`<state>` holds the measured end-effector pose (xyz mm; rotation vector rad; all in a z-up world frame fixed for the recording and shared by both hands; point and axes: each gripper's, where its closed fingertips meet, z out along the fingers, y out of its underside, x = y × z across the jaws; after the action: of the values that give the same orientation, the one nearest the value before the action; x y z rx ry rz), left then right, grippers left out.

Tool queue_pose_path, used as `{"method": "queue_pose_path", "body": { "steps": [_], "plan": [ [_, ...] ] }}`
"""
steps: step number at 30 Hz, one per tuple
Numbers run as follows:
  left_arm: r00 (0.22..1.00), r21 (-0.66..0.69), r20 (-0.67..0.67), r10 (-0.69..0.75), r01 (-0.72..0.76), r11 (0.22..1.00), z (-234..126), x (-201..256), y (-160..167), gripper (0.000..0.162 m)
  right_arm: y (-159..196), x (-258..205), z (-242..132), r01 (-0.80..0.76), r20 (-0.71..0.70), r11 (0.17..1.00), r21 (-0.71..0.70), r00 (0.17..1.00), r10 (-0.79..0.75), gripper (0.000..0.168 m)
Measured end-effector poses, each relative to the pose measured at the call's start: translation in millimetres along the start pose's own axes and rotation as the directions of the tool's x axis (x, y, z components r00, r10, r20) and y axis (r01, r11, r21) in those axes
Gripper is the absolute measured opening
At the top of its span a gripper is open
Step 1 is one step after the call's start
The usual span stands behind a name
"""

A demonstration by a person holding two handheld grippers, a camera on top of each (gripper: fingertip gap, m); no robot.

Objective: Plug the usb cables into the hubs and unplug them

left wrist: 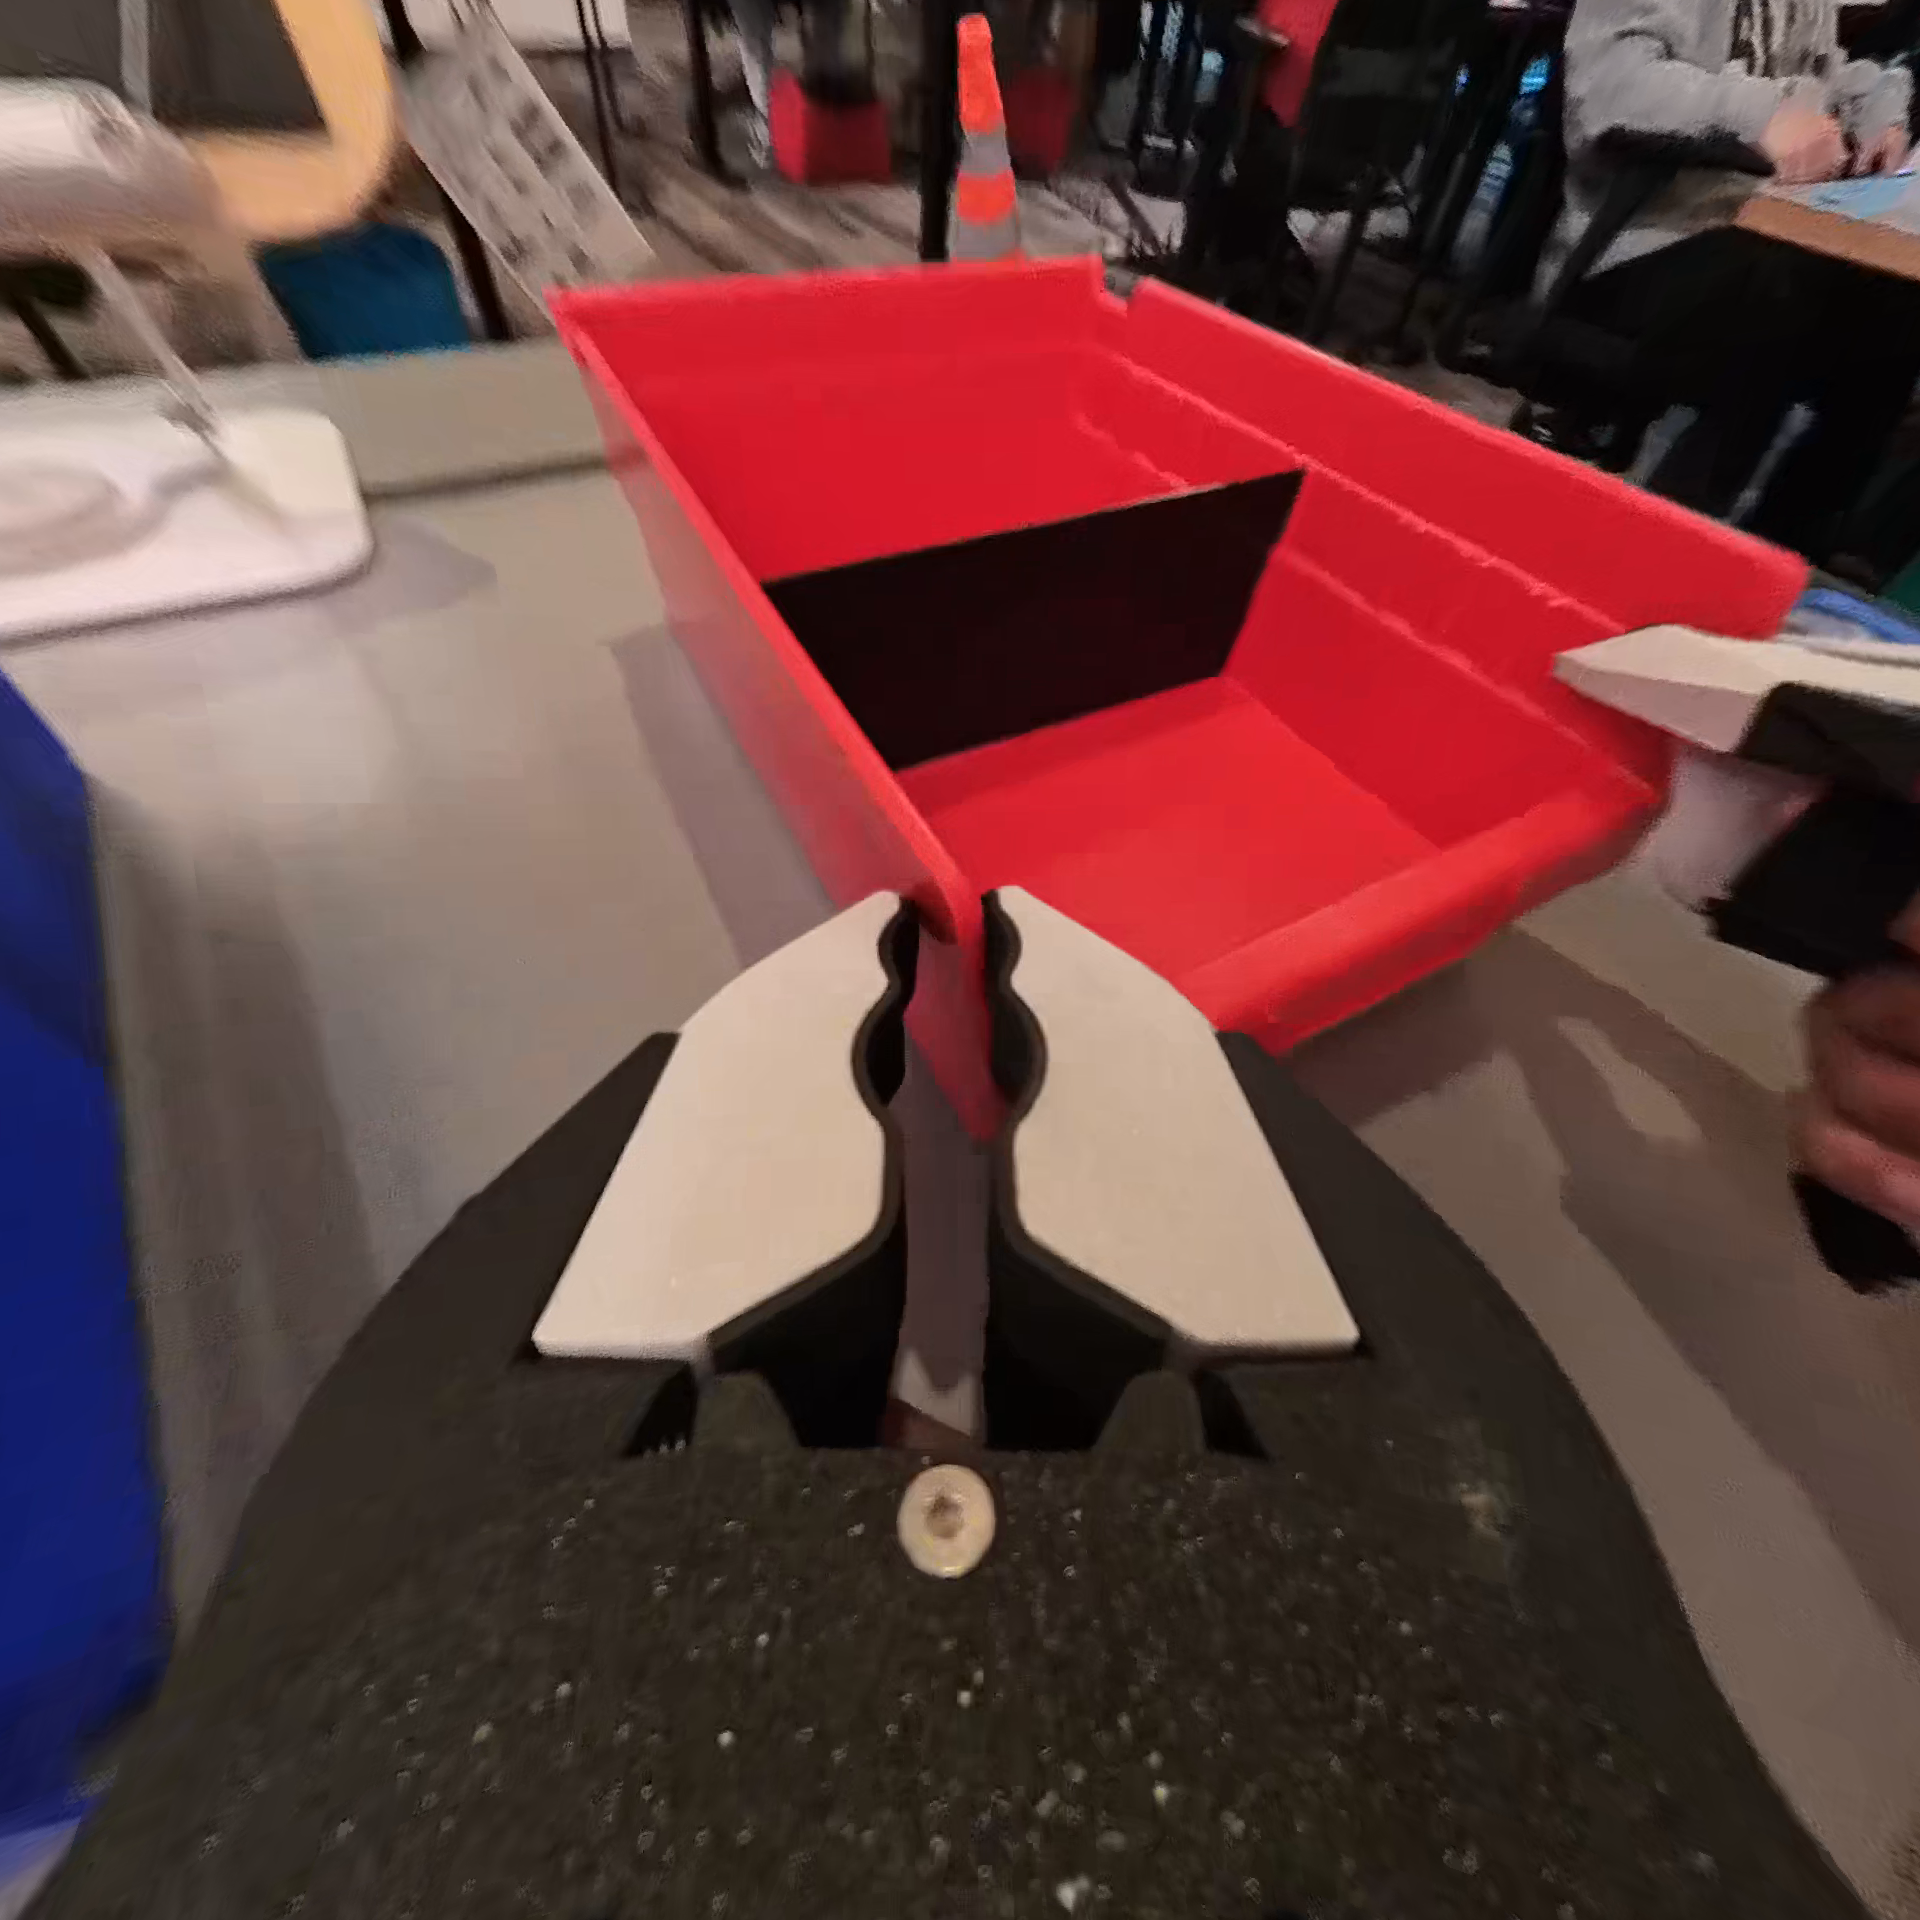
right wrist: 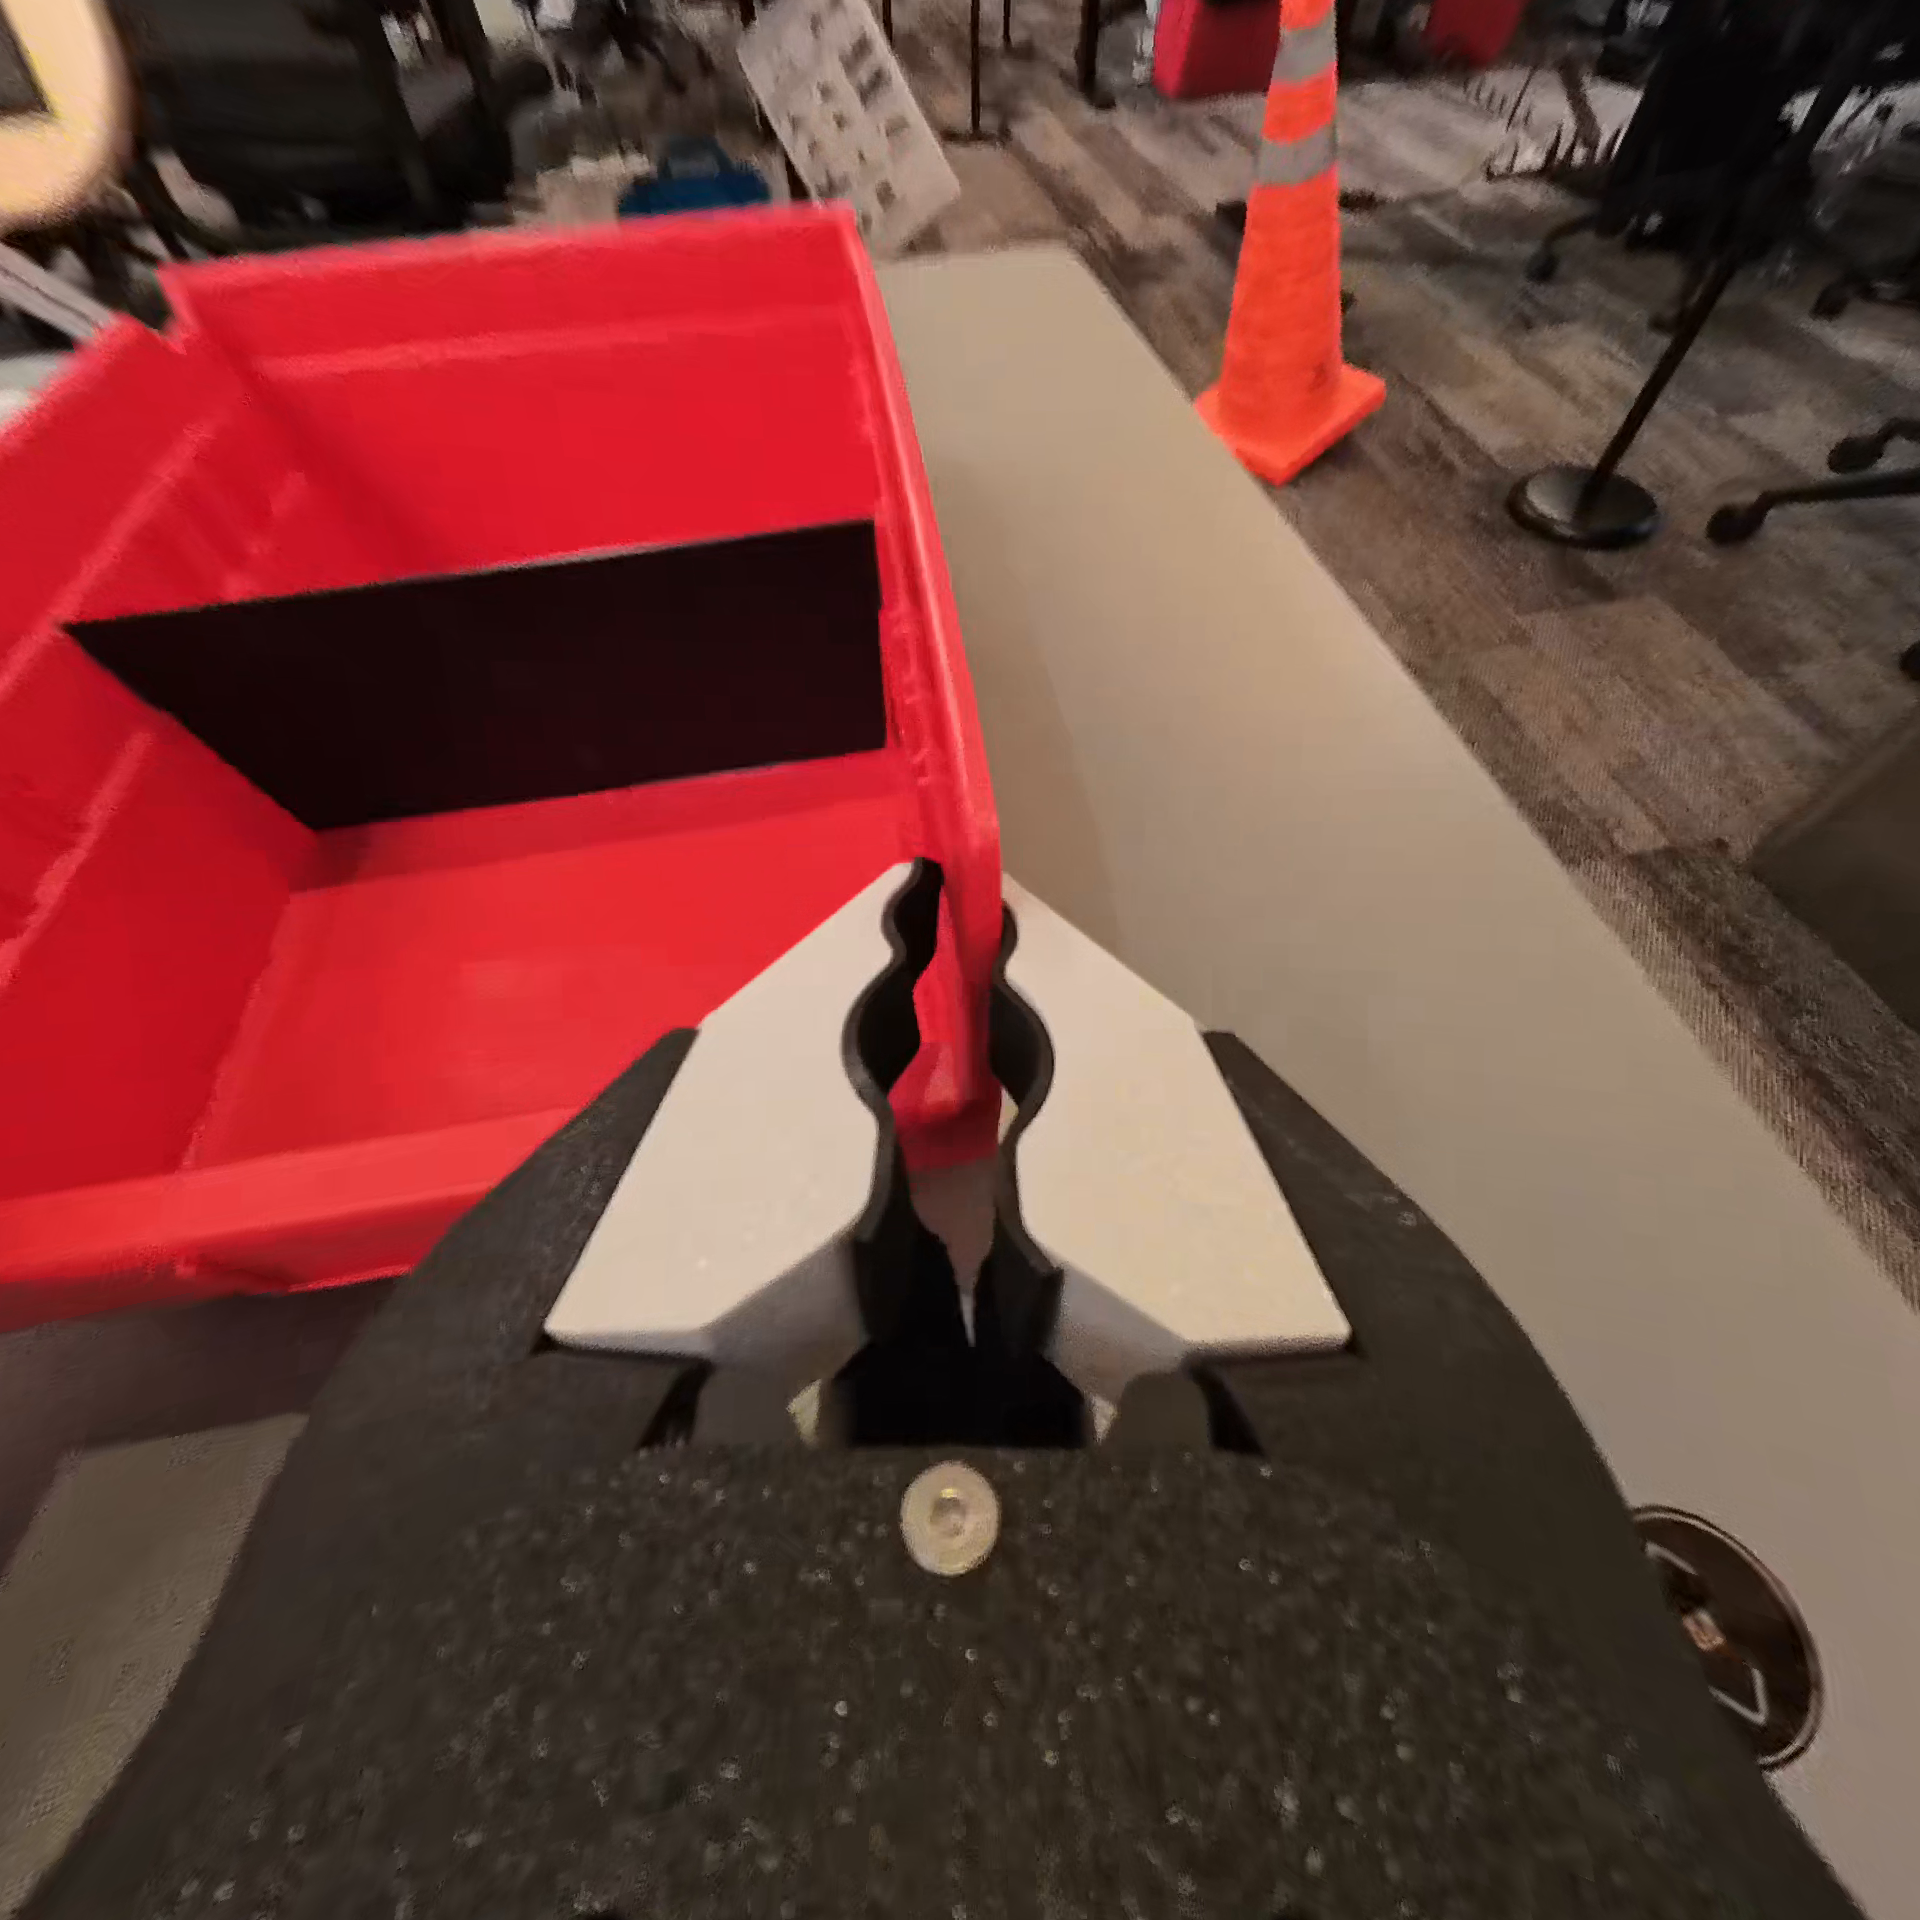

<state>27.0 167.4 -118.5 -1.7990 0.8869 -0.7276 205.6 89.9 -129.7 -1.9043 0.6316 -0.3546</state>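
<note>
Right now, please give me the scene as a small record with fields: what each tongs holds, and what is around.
left tongs: shut on the left side wall of the red bin
right tongs: shut on the bin's right side wall
bin inside: a black divider across it, near compartment empty
support: grey table
beyond: orange cone on the floor

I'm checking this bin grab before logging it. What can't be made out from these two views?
- Left wrist view: red bin floor behind the black divider, hidden by it.
- Left wrist view: right gripper cut off by the edge.
- Right wrist view: bin's left side cut off.
- Both: bin's underside against the table unseen; background blurred.
</note>
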Motion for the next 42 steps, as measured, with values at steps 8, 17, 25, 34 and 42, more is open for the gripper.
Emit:
{"method": "queue_pose_path", "body": {
  "steps": [8,17,25,34,42],
  "plan": [
    [0.991,-0.059,-0.126,0.037,-0.045,0.997,4,17,7,0.019,-3,12,15,0.039,0.002,0.999,0.018,0.999,-0.039,0.008],
    [0.994,0.015,-0.110,-0.029,0.031,0.999,-107,-71,-13,0.027,-65,-12,-61,0.175,-0.111,0.929,0.327,0.983,-0.145,0.021],
    [0.864,0.122,0.500,-0.055,-0.007,0.992,-231,-292,23,0.036,10,-321,-111,0.060,0.595,0.970,0.235,0.780,-0.192,0.036],
    [0.933,-0.048,0.360,-0.024,0.044,0.998,-182,-303,59,0.007,36,-356,-49,0.125,0.322,0.988,0.094,0.935,-0.149,0.005],
    [0.921,-0.045,0.389,-0.036,0.058,0.997,-192,-327,52,0.003,19,-384,-51,0.048,0.245,0.988,0.150,0.966,-0.084,0.002]
  ]
}}
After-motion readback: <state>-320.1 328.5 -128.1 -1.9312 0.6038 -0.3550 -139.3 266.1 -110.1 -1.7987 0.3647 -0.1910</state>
